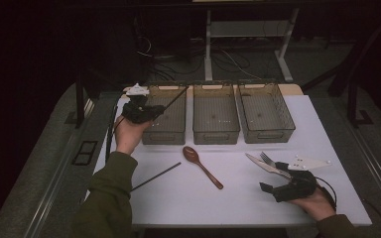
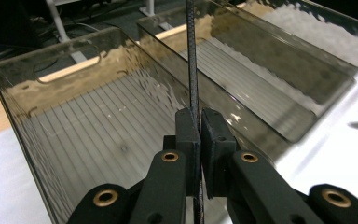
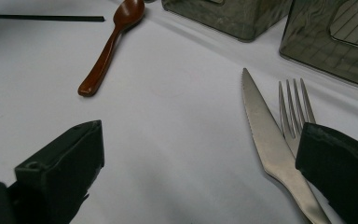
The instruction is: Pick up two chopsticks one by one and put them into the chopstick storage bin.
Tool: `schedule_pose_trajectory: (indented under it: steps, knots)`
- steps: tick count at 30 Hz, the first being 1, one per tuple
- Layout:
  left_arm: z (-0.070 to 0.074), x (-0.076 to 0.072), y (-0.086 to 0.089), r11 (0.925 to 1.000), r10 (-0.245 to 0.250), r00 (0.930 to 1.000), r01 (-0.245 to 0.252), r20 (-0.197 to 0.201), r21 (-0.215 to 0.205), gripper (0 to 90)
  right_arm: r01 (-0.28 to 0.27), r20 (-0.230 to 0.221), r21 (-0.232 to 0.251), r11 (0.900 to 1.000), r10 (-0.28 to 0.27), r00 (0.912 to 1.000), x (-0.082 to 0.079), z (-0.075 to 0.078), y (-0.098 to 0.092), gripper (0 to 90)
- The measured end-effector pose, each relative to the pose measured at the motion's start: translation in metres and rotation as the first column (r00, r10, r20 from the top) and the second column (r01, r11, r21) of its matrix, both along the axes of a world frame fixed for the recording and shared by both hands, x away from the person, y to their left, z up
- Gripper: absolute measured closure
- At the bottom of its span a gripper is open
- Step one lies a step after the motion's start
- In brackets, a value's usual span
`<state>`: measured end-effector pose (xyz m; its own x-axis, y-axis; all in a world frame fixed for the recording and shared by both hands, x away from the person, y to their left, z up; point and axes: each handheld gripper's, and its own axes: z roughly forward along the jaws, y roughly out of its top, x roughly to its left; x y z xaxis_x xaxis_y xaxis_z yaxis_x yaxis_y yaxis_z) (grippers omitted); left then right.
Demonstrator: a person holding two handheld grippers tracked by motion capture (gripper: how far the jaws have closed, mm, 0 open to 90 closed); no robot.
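My left claw [image 2: 199, 122] is clenched on a black chopstick [image 2: 192, 56] over the leftmost bin [image 1: 171, 130]; my right claw [image 3: 200, 163] rests released on the worktop [image 1: 238, 193] beside the knife [image 3: 265, 140].

Dim room, grey floor [image 1: 39, 163], white desk legs [image 1: 208, 44], tangled cables [image 1: 173, 62]

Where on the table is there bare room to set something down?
Free: white table between wooden spoon and knife, and the near edge below the spoon. Crowded: by the fork and right gripper; the far edge holds three bins.
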<state>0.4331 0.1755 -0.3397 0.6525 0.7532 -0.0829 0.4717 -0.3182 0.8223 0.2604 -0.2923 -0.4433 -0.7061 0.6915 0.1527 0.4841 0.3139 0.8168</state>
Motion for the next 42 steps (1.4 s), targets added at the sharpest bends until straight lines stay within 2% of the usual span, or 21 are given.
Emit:
schedule_pose_trajectory:
  steps: [4, 9, 13, 16, 19, 21, 25, 27, 32, 34, 36, 42]
  knots:
    - [-0.001, 0.016, -0.005, 0.9993, 0.024, 0.9997, -0.024, -0.009, 0.03, 85.4, 0.001, 0.004, 0.001, 1.0, -0.001, 1.0, 0.0, 0.0, -0.001, 0.6]
    - [-0.004, 0.033, -0.008, 0.9977, 0.059, 0.9981, -0.058, -0.019, 0.035, 85.4, 0.001, 0.003, 0.005, 1.0, -0.001, 1.0, 0.0, 0.001, -0.001, 0.6]
    - [-0.01, 0.045, -0.008, 0.9951, 0.098, 0.9945, -0.098, -0.037, 0.018, 85.4, 0.001, 0.004, 0.005, 1.0, -0.001, 1.0, -0.001, 0.001, -0.001, 0.6]
    - [-0.015, 0.051, -0.008, 0.9926, 0.118, 0.992, -0.117, -0.045, 0.033, 85.4, 0.002, 0.005, 0.006, 1.0, -0.002, 1.0, -0.001, 0.001, -0.002, 0.6]
    - [-0.022, 0.054, -0.007, 0.988, 0.152, 0.986, -0.15, -0.069, 0.039, 85.4, 0.003, 0.008, 0.007, 1.0, -0.003, 1.0, -0.001, 0.002, -0.003, 0.6]
    - [-0.026, 0.057, -0.007, 0.9868, 0.159, 0.9835, -0.155, -0.087, 0.046, 85.3, 0.004, 0.007, 0.009, 1.0, -0.004, 1.0, -0.001, 0.002, -0.003, 0.6]
    - [-0.034, 0.06, -0.01, 0.9843, 0.159, 0.9815, -0.15, -0.106, 0.093, 85.3, 0.003, 0.013, 0.008, 1.0, -0.003, 0.9999, -0.001, 0.002, -0.004, 0.6]
    - [-0.038, 0.062, -0.01, 0.9847, 0.163, 0.9786, -0.154, -0.126, 0.082, 85.3, 0.003, 0.013, 0.007, 1.0, -0.003, 0.9999, -0.001, 0.002, -0.004, 0.6]
    - [-0.044, 0.064, -0.013, 0.9806, 0.162, 0.9759, -0.143, -0.146, 0.135, 85.2, 0.004, 0.013, 0.007, 1.0, -0.004, 0.9999, -0.001, 0.002, -0.004, 0.6]
    - [-0.047, 0.066, -0.014, 0.9827, 0.146, 0.9759, -0.124, -0.162, 0.137, 85.1, 0.003, 0.013, 0.006, 1.0, -0.003, 0.9999, -0.001, 0.002, -0.004, 0.6]
    - [-0.046, 0.065, -0.016, 0.9807, 0.152, 0.9771, -0.13, -0.149, 0.146, 83.9, 0.004, 0.015, 0.006, 1.0, -0.004, 0.9999, -0.001, 0.002, -0.004, 0.6]
    - [-0.04, 0.062, -0.016, 0.9806, 0.159, 0.9801, -0.142, -0.119, 0.135, 73.7, 0.005, 0.014, 0.007, 1.0, -0.005, 0.9999, -0.001, 0.002, -0.004, 0.6]
